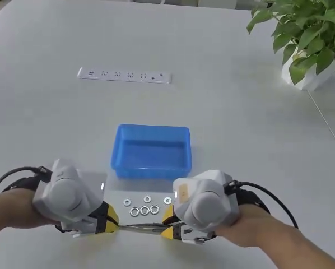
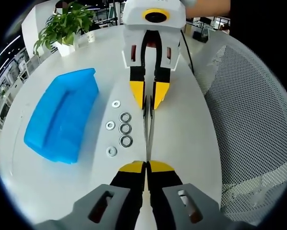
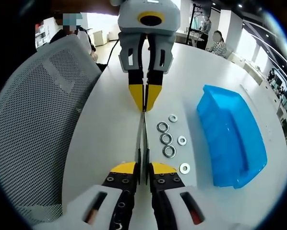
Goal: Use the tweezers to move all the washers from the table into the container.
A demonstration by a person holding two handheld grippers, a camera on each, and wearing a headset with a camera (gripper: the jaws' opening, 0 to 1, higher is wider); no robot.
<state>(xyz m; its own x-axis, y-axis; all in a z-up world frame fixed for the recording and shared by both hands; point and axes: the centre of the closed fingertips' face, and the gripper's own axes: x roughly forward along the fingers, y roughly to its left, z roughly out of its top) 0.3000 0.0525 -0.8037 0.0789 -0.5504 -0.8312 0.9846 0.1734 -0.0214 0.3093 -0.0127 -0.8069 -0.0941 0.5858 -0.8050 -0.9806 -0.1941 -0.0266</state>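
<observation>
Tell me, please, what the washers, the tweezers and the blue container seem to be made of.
The washers: likely steel, bright silvery rings with glints. The tweezers: probably metal too, thin, grey, dully shiny blades. The container: looks like moulded plastic, uniform blue, smooth, slightly glossy walls.

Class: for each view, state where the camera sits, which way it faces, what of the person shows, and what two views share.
Head view: on the headset, looking forward and down at container, washers, tweezers; forearms, left gripper, right gripper show.
Left gripper view: on the left gripper, facing the right gripper along the tweezers; own jaws below.
Right gripper view: the reverse, facing the left gripper.
Shared: both gripper views show tweezers, washers, container.
</observation>
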